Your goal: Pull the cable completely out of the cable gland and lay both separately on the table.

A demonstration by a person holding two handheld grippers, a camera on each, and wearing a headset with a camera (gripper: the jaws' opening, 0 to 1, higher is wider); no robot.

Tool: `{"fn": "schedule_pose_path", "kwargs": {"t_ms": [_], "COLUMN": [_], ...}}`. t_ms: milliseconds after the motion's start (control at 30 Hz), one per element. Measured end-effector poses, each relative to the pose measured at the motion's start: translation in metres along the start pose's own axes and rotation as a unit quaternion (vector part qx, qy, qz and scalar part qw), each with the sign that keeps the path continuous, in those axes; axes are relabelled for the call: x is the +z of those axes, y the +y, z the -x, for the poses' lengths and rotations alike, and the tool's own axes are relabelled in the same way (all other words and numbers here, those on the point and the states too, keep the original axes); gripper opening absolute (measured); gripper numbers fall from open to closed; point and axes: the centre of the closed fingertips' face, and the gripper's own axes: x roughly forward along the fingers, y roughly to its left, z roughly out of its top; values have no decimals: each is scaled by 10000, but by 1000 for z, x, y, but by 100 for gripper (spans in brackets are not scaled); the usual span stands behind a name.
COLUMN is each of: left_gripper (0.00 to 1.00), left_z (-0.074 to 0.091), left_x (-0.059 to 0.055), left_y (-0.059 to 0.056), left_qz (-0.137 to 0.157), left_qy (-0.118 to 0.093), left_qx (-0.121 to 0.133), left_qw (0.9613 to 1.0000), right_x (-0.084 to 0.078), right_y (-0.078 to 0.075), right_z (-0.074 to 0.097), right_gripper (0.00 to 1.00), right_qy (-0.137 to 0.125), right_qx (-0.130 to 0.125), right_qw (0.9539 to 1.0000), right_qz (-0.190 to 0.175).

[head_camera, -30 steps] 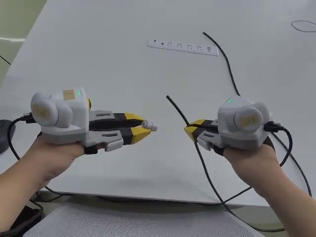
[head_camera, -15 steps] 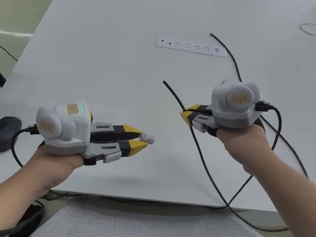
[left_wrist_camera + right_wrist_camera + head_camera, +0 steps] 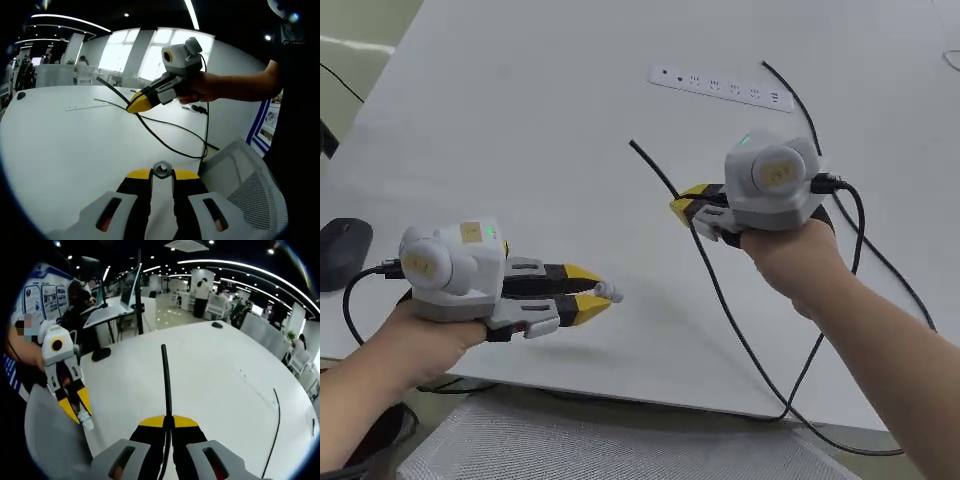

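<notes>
left gripper (image 3: 596,296) pinches the cable gland (image 3: 161,169), right gripper (image 3: 680,208) clamps the cable (image 3: 164,375), the two well apart.

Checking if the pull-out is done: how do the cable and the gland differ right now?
The gland is a small pale grey fitting; the cable is long, thin and black. The gland sits pinched at the tips of the left gripper; the cable runs through the right gripper, its free end poking out past the jaws. Shared: both are clamped, apart from each other, neither laid on the table yet.

Broad white table (image 3: 520,120), bright windows (image 3: 150,55), ceiling strip lights (image 3: 240,267).
</notes>
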Motion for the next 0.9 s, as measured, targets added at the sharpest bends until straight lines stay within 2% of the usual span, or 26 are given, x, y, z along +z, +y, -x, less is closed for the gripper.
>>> {"fn": "schedule_pose_path", "kwargs": {"t_ms": [133, 200, 333, 467, 667, 800, 900], "left_gripper": [15, 15, 15, 15, 15, 15, 15], "left_z": [7, 9, 13, 18, 28, 35, 38], "left_x": [-7, -11, -21, -28, -43, -54, -60], "left_y": [7, 9, 15, 23, 37, 49, 59], "left_qz": [61, 118, 150, 215, 315, 365, 413], "left_qy": [10, -4, 20, -44, -14, 49, 35], "left_qx": [51, 59, 99, 149, 272, 358, 423], "left_qw": [10000, 9999, 9998, 9996, 9991, 9987, 9982], "right_x": [10, 14, 19, 23, 33, 36, 40], "right_y": [7, 10, 14, 21, 39, 52, 59], "right_z": [-17, -24, -43, -63, -90, -111, -123], "right_gripper": [0, 0, 0, 0, 0, 0, 0], "right_qy": [7, -25, 52, 154, 158, 268, 291], "right_qx": [73, 131, 180, 292, 480, 645, 747], "right_qw": [9999, 9999, 9998, 9994, 9981, 9945, 9932], "right_qz": [144, 81, 71, 99, 365, 783, 846]}}
